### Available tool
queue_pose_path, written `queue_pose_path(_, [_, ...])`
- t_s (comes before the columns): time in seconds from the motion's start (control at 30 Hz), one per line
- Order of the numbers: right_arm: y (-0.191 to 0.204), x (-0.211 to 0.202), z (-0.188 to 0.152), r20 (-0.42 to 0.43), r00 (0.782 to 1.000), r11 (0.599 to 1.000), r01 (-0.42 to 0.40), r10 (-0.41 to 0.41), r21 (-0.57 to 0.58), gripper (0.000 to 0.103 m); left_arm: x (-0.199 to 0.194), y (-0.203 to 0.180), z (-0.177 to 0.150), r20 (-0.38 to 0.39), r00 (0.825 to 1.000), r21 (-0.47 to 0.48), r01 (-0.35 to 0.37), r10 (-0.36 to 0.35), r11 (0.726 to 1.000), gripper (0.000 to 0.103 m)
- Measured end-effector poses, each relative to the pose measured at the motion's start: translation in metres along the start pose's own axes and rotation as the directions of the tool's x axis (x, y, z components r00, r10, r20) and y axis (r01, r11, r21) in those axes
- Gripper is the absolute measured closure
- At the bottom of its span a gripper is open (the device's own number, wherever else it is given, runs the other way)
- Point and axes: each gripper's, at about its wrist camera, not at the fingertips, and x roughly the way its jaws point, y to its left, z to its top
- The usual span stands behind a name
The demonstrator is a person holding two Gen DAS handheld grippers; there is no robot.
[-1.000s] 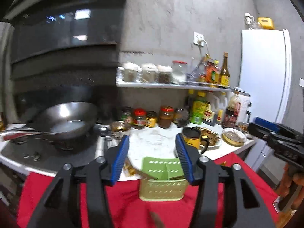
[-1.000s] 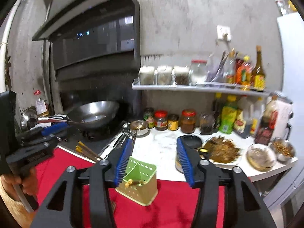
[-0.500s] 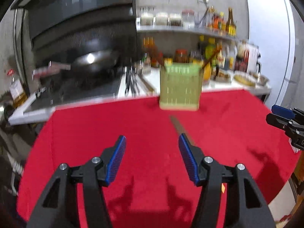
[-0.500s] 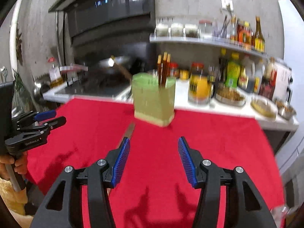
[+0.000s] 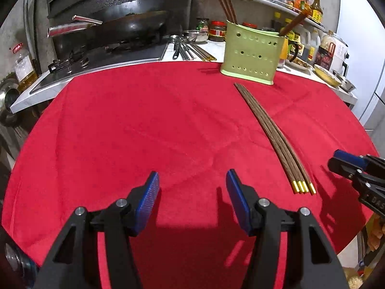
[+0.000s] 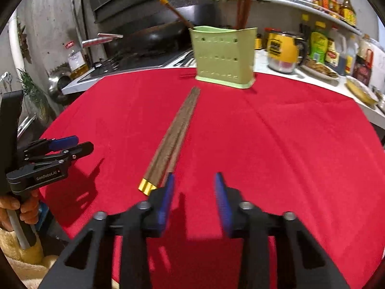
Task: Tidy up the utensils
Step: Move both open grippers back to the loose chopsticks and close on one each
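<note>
White lettering "GenRobot.AI" stands on the black side of the left tool. Labels on the bottles beyond the tabletop's far edge are too blurred to read.

So the table had a red cloth over it. A bundle of dark wooden chopsticks with gold tips lay flat on it, right of the middle, running near to far. At the far edge stood a pale green perforated utensil holder, just past the chopsticks' far ends.
</note>
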Motion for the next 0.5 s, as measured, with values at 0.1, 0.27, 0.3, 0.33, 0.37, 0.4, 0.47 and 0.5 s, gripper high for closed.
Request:
queue_pose_path(0.1, [0.008,0.011,0.007,-0.014,1.000,1.000,-0.011,0.011,-0.014,0.090,0.001,0.006,0.002,0.002,1.000,-0.011,-0.007,0.007,1.000,0.046])
queue_pose_path(0.27, [0.018,0.031,0.017,-0.045,0.999,1.000,-0.009,0.009,-0.018,0.090,0.008,0.015,0.004,-0.004,1.000,-0.035,0.008,-0.008,0.999,0.046])
queue_pose_path(0.3, [0.019,0.034,0.017,-0.050,0.999,1.000,-0.005,0.004,-0.017,0.090,0.009,0.016,0.004,-0.005,1.000,-0.037,0.012,-0.012,0.999,0.046])
queue_pose_path(0.33, [0.019,0.036,0.018,-0.057,0.998,1.000,-0.004,0.004,-0.015,0.090,0.010,0.016,0.005,-0.006,1.000,-0.039,0.013,-0.013,0.999,0.046])
queue_pose_path(0.37, [0.018,0.039,0.018,-0.064,0.998,1.000,-0.004,0.003,-0.014,0.091,0.011,0.016,0.005,-0.006,1.000,-0.039,0.016,-0.016,0.999,0.046])
queue_pose_path(0.4, [0.018,0.042,0.019,-0.071,0.997,1.000,0.004,-0.005,-0.017,0.091,0.012,0.017,0.005,-0.007,1.000,-0.042,0.019,-0.020,0.999,0.046])
queue_pose_path(0.47, [0.018,0.046,0.019,-0.085,0.996,1.000,0.008,-0.010,-0.021,0.093,0.014,0.019,0.005,-0.009,1.000,-0.047,0.022,-0.022,0.999,0.046])
queue_pose_path(0.5, [0.018,0.049,0.020,-0.090,0.996,1.000,0.011,-0.012,-0.020,0.093,0.015,0.019,0.006,-0.010,1.000,-0.049,0.023,-0.024,0.999,0.046])
